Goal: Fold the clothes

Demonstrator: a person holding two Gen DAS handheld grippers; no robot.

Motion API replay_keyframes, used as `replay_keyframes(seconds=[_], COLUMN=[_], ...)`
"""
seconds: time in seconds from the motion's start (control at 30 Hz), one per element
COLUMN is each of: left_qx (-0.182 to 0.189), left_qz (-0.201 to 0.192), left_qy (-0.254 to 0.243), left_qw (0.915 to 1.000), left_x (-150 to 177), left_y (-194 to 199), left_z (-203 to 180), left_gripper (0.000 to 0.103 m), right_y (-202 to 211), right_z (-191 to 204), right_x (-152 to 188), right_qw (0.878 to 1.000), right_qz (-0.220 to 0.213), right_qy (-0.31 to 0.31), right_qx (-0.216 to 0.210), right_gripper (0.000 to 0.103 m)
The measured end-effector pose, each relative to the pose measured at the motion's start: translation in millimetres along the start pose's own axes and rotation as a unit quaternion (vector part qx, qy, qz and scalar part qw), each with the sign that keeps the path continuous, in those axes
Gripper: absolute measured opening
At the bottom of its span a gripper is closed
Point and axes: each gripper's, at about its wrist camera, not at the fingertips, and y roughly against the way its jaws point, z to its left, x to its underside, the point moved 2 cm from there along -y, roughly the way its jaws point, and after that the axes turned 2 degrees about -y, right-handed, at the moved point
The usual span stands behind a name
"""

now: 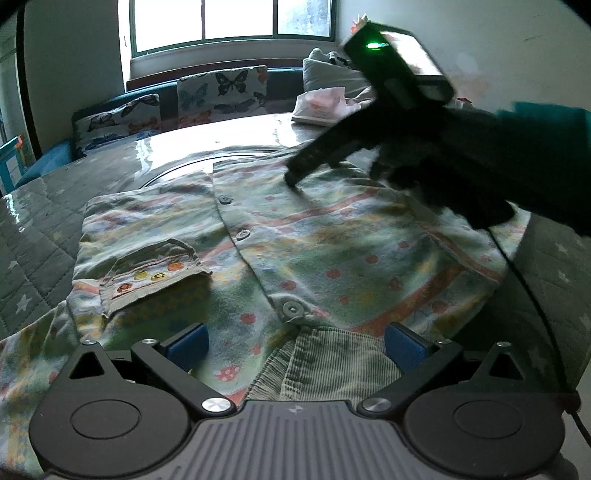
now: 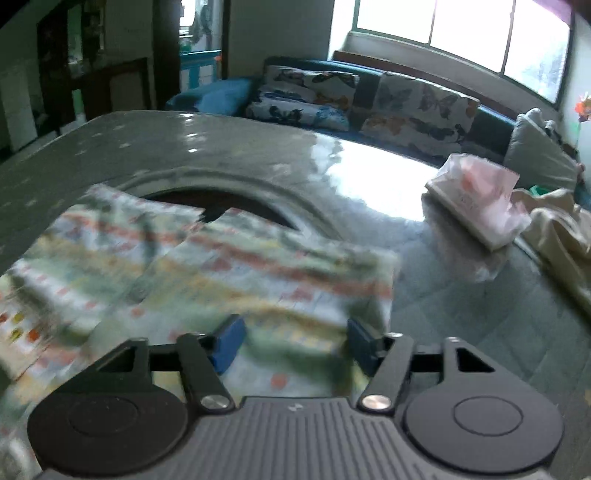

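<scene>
The little shirt [image 1: 295,240] lies flat on the tabletop [image 1: 44,221], one sleeve folded in. Both hand-held grippers, left [image 1: 295,347] and right [image 2: 293,343], are wide, holding nothing. Next, I think, grab the other side.

1. A wide window [image 1: 232,18] fills the far wall, bright with daylight.
2. Below the window stands a dark blue sofa [image 2: 218,98] with butterfly-print cushions [image 1: 221,90].
3. A grey pillow [image 2: 539,155] lies at the sofa's right end.
4. Left of the sofa, a dark doorway [image 2: 199,40] opens.
5. The glossy grey surface [image 2: 369,166] reflects the window's glare.
</scene>
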Motion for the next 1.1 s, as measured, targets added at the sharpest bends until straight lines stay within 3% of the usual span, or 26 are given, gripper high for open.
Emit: replay_keyframes(seconds=[0.13, 0.27, 0.4, 0.57, 0.73, 1.1], left_qx=[0.003, 0.018, 0.018, 0.002, -0.017, -0.031], left_qz=[-0.001, 0.0, 0.005, 0.009, 0.012, 0.016], left_qy=[0.0, 0.001, 0.027, 0.064, 0.096, 0.117], left_qw=[1.0, 0.9998, 0.9995, 0.9979, 0.9951, 0.9925], left_x=[1, 1, 4, 12, 22, 31], left_y=[1, 5, 14, 29, 42, 51], left_z=[0, 3, 19, 43, 65, 77], left_gripper=[0.103, 0.103, 0.103, 0.103, 0.103, 0.103], right_y=[-19, -21, 7, 34, 48, 62], right_z=[-2, 13, 63, 123, 151, 165], right_x=[-18, -26, -16, 7, 31, 40], right_qw=[1.0, 1.0, 0.995, 0.977, 0.968, 0.969], right_qz=[0.0, 0.0, -0.008, -0.015, -0.043, -0.05], right_qy=[-0.013, -0.01, 0.054, 0.14, 0.21, 0.187], right_qx=[0.006, -0.005, -0.086, -0.158, -0.13, -0.153], right_gripper=[0.075, 0.073, 0.072, 0.073, 0.073, 0.071])
